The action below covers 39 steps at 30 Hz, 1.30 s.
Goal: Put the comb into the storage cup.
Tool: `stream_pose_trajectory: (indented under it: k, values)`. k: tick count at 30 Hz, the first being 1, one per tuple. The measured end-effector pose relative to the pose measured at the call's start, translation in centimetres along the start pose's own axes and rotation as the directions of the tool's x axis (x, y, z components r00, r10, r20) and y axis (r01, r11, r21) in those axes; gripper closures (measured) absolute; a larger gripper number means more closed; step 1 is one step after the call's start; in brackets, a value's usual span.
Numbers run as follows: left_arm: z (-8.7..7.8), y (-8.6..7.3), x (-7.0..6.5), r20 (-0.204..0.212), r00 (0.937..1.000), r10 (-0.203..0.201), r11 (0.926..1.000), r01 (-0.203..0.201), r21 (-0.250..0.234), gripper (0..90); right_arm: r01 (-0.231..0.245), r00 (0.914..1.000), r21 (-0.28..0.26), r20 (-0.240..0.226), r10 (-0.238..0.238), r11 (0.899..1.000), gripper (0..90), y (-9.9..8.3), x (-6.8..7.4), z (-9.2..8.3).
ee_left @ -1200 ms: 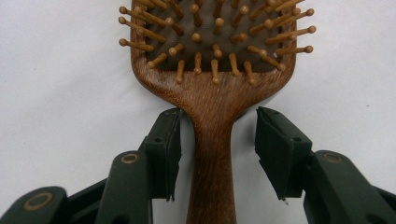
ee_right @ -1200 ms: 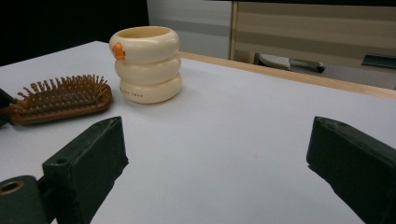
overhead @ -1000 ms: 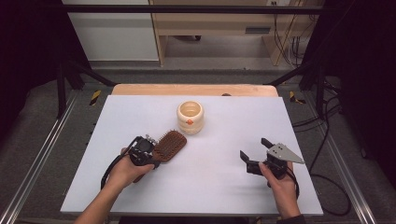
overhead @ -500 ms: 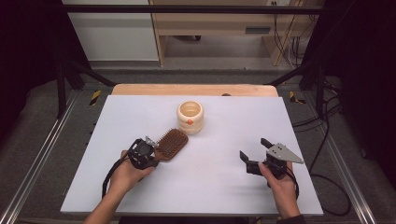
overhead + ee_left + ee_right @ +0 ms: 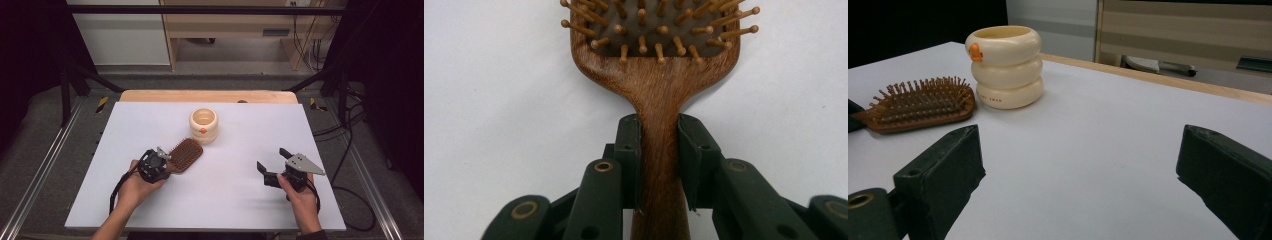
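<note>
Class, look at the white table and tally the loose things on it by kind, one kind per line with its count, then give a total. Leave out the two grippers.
Wooden paddle hairbrush: 1
Cream ringed cup with a small orange mark: 1
Total: 2

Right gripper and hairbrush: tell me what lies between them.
Nothing: in the high view, bare white table separates the right gripper from the hairbrush; the cup stands farther back.
</note>
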State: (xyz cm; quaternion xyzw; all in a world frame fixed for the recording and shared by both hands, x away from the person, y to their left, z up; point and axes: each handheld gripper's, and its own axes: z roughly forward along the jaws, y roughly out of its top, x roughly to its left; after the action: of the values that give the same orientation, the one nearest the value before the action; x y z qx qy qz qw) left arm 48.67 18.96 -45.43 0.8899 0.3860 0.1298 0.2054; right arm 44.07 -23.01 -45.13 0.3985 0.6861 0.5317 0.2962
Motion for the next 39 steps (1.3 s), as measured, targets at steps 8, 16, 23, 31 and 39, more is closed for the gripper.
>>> stream_pose_trajectory:
  k: [8, 16, 23, 31, 39]
  values:
    - [-0.1, -0.2, -0.2, -0.027, 0.9994, 0.022, 0.9995, -0.022, -0.021, 72.2, 0.000, 1.0000, -0.002, 0.000, 0.000, 1.000, 5.0, 0.0, 0.0, 0.0]
    - [-0.3, -0.6, -0.4, -0.047, 0.9981, 0.040, 0.9982, -0.042, -0.043, 72.2, 0.000, 1.0000, -0.001, -0.001, 0.000, 1.000, 5.0, 0.0, 0.0, 0.0]
    - [-0.4, -1.0, -0.1, -0.026, 0.9994, 0.024, 0.9973, -0.026, -0.069, 72.1, 0.001, 1.0000, -0.001, -0.001, -0.001, 1.000, 5.0, 0.0, 0.0, 0.0]
    - [-0.5, -0.3, 0.4, -0.004, 0.9997, 0.025, 0.9995, -0.025, -0.020, 72.0, 0.001, 1.0000, 0.002, -0.002, -0.001, 1.000, 5.0, 0.0, 0.1, 0.1]
    - [-0.1, 0.4, 0.8, 0.035, 0.9994, 0.006, 0.9988, -0.008, 0.049, 72.1, 0.000, 1.0000, 0.001, -0.002, 0.000, 1.000, 5.0, 0.0, 0.0, 0.1]
